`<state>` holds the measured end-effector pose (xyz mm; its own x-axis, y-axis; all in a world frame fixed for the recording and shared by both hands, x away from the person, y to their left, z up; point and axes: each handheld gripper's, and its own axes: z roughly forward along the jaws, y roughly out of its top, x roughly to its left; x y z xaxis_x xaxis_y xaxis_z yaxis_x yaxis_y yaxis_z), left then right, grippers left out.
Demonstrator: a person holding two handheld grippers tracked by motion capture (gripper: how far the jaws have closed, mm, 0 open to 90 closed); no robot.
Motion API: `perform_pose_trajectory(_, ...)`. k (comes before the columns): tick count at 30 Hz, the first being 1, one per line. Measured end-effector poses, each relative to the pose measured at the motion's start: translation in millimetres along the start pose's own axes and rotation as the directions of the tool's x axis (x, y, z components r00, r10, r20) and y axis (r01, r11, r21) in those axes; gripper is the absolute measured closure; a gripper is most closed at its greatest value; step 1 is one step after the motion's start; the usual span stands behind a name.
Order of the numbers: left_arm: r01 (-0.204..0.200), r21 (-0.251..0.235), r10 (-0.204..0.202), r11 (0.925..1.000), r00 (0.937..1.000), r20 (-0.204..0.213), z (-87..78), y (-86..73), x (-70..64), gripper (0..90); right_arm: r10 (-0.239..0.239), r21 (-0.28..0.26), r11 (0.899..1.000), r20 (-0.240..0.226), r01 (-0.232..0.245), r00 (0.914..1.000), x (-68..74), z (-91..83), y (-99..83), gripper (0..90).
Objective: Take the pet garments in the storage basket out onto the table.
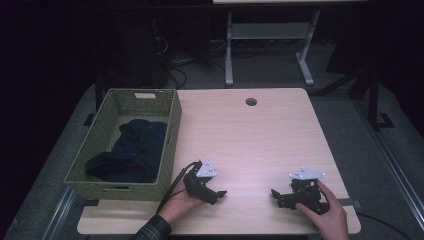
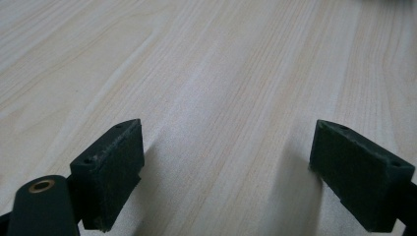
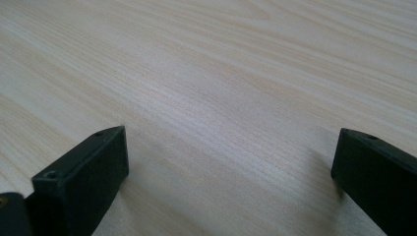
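High view: left tongs [image 1: 218, 193] sit low centre-left of the frame, resting on the surface [image 1: 260, 135], held by the left hand [image 1: 181, 202] coming in from the bottom edge; plaid sleeve [image 1: 152, 231] at the bottom. Right tongs [image 1: 275, 194] sit low centre-right, held by the right hand [image 1: 327, 212]. Both point inward, toward each other, w/ a bare strip of wood between them. Each carries a grey plate on top.

Left gripper view: left tongs [image 2: 223, 177] spread wide, jaws at lower left and lower right of the frame, nothing between them but pale wood grain. Right gripper view: right tongs [image 3: 231, 182] also spread wide, nothing pinched, same bare wood in the gap.

Basket [image 1: 170, 145], green woven, stands at the left of the frame on the surface's left edge, just beside the left tongs. Inside it lies a dark cloth [image 1: 131, 152], bunched up, filling most of the bottom, apart from both tongs.

Round hole [image 1: 251, 102] in the surface near the far edge, upper centre. Behind that, dim floor and a white frame [image 1: 270, 35] of another desk.
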<state>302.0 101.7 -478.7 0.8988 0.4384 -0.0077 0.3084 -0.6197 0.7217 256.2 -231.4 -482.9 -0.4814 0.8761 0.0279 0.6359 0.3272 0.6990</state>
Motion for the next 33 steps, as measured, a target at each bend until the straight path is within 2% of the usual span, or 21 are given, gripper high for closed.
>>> perform_pose_trajectory(8, 0.007, 0.003, -0.007, 1.0000, 0.9999, -0.008, 0.0, 0.5, -0.4, 12.7, -0.003, 0.002, 1.000, -0.002, 0.003, 1.0000, 0.2, -0.6, -0.5, 0.4)
perform_pose_trajectory(16, 0.039, 0.013, -0.039, 0.9992, 0.9992, -0.002, -2.9, 1.2, 0.7, 12.8, -0.002, 0.002, 1.000, -0.003, 0.002, 1.0000, 0.4, -0.8, -0.7, 0.4)
perform_pose_trajectory(23, 0.059, -0.004, -0.059, 0.9982, 0.9982, -0.007, -5.5, 3.3, 1.5, 13.1, -0.009, 0.001, 1.000, -0.009, 0.009, 0.9999, -0.2, -0.4, -0.4, 0.4)
perform_pose_trajectory(27, 0.049, 0.001, -0.049, 0.9988, 0.9987, -0.017, -9.5, 5.3, 2.9, 13.1, -0.010, 0.001, 1.000, -0.010, 0.010, 0.9999, -0.3, -0.5, -0.5, 0.4)
perform_pose_trajectory(32, 0.052, -0.014, -0.052, 0.9986, 0.9982, -0.030, -14.4, 7.4, 5.4, 13.3, -0.010, 0.002, 1.000, -0.010, 0.010, 0.9999, -0.3, -0.6, -0.6, 0.5)
perform_pose_trajectory(33, 0.063, -0.025, -0.063, 0.9977, 0.9975, -0.030, -14.7, 7.3, 5.6, 13.4, -0.010, 0.002, 1.000, -0.010, 0.010, 0.9999, -0.3, -0.6, -0.6, 0.5)
